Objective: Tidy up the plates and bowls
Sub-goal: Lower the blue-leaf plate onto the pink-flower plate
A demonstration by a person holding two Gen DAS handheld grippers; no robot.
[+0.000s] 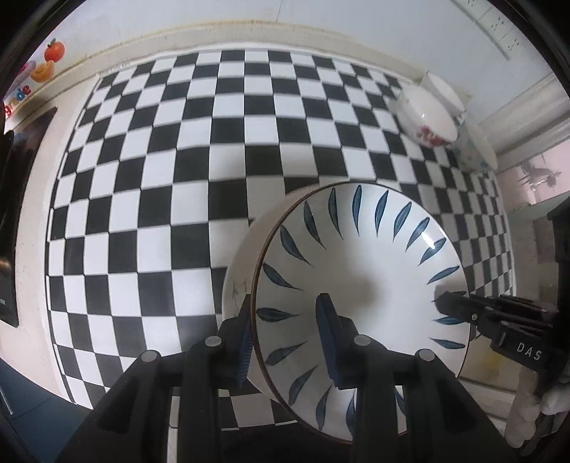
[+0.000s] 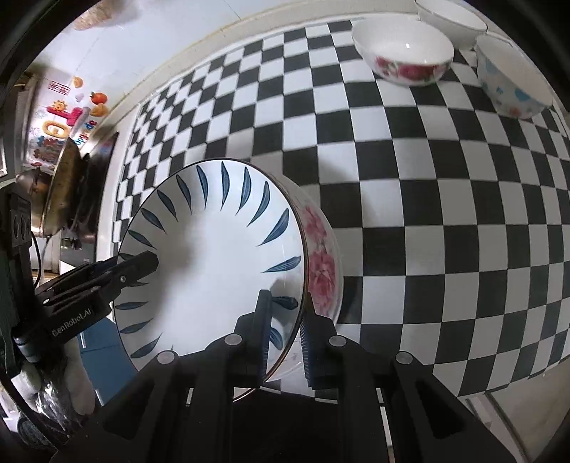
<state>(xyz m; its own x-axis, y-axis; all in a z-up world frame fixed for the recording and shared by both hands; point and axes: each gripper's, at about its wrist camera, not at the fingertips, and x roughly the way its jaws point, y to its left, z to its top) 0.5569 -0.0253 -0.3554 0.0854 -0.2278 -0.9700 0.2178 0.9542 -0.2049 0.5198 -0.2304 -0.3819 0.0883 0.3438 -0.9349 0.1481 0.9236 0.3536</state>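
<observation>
A white bowl with blue leaf strokes (image 1: 359,270) (image 2: 213,256) is nested in a bowl with pink flowers on its outside (image 2: 320,263), whose pale wall (image 1: 238,281) shows in the left wrist view. My left gripper (image 1: 286,338) is shut on the stack's left rim, one finger inside and one outside. My right gripper (image 2: 285,338) is shut on the opposite rim in the same way. Each gripper shows in the other's view, the right gripper (image 1: 463,310) and the left gripper (image 2: 139,267). The stack hangs over the checkered cloth (image 1: 178,178) (image 2: 427,213).
At the cloth's far right corner stand a rose-patterned bowl (image 1: 427,117) (image 2: 406,53), a blue-patterned bowl (image 1: 473,149) (image 2: 513,85) and a plain white bowl (image 1: 445,89) (image 2: 452,17). A metal pan (image 2: 60,185) stands at the left. A wall runs behind the table.
</observation>
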